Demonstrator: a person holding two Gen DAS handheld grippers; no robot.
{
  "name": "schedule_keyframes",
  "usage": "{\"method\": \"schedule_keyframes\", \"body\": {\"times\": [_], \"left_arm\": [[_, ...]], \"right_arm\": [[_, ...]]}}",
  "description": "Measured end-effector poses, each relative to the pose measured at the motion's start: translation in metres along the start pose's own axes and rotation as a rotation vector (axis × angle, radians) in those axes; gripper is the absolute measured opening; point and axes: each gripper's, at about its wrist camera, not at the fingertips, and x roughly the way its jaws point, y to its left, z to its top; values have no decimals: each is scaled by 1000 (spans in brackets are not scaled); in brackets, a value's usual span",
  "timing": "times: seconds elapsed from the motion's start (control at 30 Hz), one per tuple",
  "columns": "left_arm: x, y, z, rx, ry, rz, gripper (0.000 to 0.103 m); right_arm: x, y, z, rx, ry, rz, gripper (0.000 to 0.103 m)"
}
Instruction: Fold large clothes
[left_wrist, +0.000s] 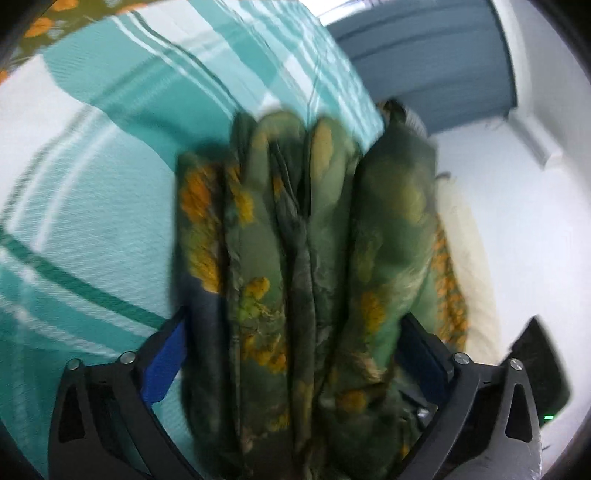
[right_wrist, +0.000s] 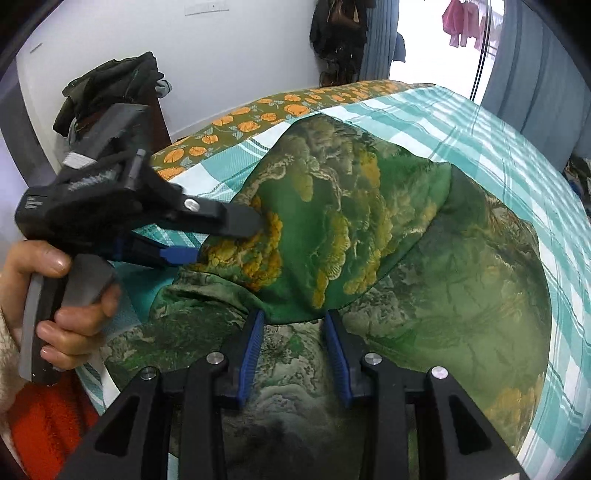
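Green cloth fills both views, lying on the bed's teal checked sheet. Its bunched folds (blurred in the left view) stand between the left gripper's wide-spread fingers, apparently released. Right gripper pinches a raised fold. A hand holds the left handle.

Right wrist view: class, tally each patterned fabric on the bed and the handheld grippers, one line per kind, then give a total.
Green cloth with yellow-orange landscape print: 1
Teal-and-white checked bedsheet: 1
Olive cloth with orange fruit print: 1
Black grippers with blue fingers: 2, the left gripper and the right gripper
Total: 5
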Motion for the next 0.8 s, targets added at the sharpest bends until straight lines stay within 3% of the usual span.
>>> {"method": "schedule_keyframes", "body": {"times": [0.13, 0.2, 0.27, 0.37, 0.43, 0.53, 0.63, 0.8], "left_arm": [[22, -19, -1, 90, 42, 91, 103], [24, -18, 2, 79, 57, 70, 101], [25, -16, 5, 87, 76, 59, 98], [26, -17, 7, 100, 81, 56, 96], [27, -17, 7, 103, 81, 59, 96], [31, -20, 9, 104, 78, 60, 97], [27, -19, 1, 116, 81, 73, 98], [58, -35, -6, 103, 96, 76, 102]], "right_arm": [[-3, -6, -2, 18, -25, 6, 36], [-13, -12, -2, 45, -26, 22, 34], [-35, -30, -6, 121, -28, 98, 36], [-80, -79, -31, 303, -112, 150, 71], [-97, -121, -57, 433, -141, 114, 80], [-84, -172, -96, 592, -48, 106, 80], [-60, -189, -127, 710, -12, 231, 81], [-17, -196, -139, 875, -5, 398, 80]]}}
